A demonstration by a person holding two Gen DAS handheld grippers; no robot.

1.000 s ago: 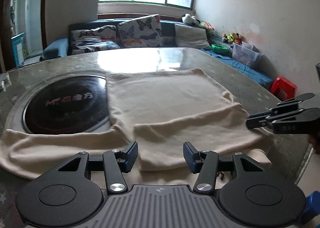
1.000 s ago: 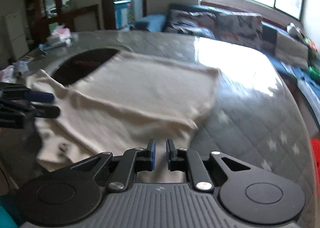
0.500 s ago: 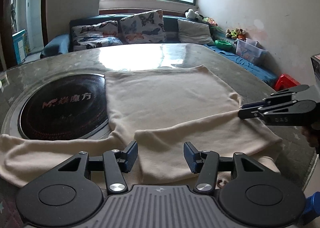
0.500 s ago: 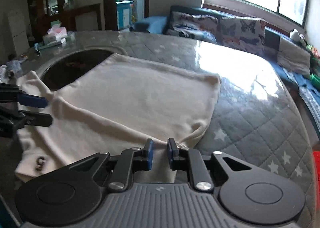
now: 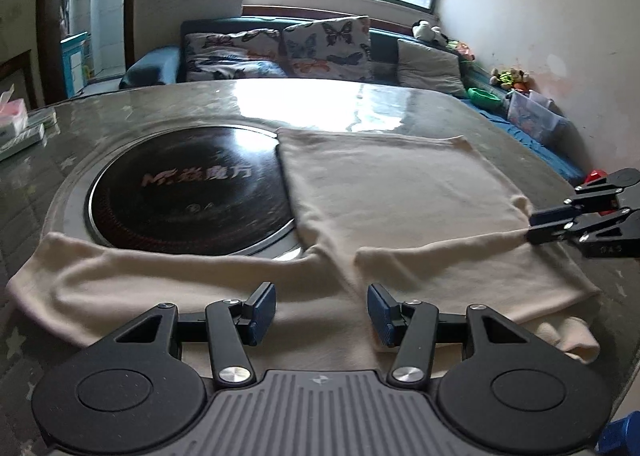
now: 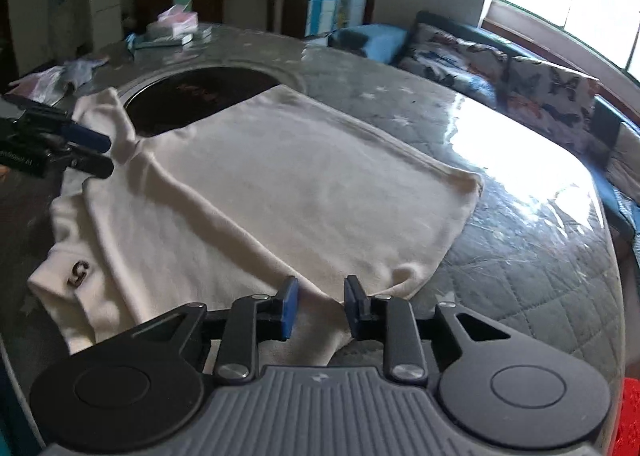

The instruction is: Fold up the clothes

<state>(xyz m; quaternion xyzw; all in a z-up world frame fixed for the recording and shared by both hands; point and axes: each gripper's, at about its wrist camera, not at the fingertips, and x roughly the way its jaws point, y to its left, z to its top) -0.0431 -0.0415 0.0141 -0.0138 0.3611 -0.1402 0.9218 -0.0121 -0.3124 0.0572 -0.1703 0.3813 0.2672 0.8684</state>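
A cream long-sleeved sweater lies flat on the round table, one sleeve folded across its body and the other stretched left. It also shows in the right wrist view, with a small "S" emblem at the collar. My left gripper is open and empty, low over the sweater's near edge. My right gripper is open, its jaws on either side of the folded sleeve's edge. It shows from the side in the left wrist view, tips at the sweater's right edge.
A black round induction hob is set into the table, partly under the sweater. Tissue packs and boxes lie at the table's far side. A sofa with butterfly cushions stands behind. A red stool is by the wall.
My right gripper has opened and let go of the folded sleeve, which now lies on the sweater. The left gripper stays open and has shifted slightly.
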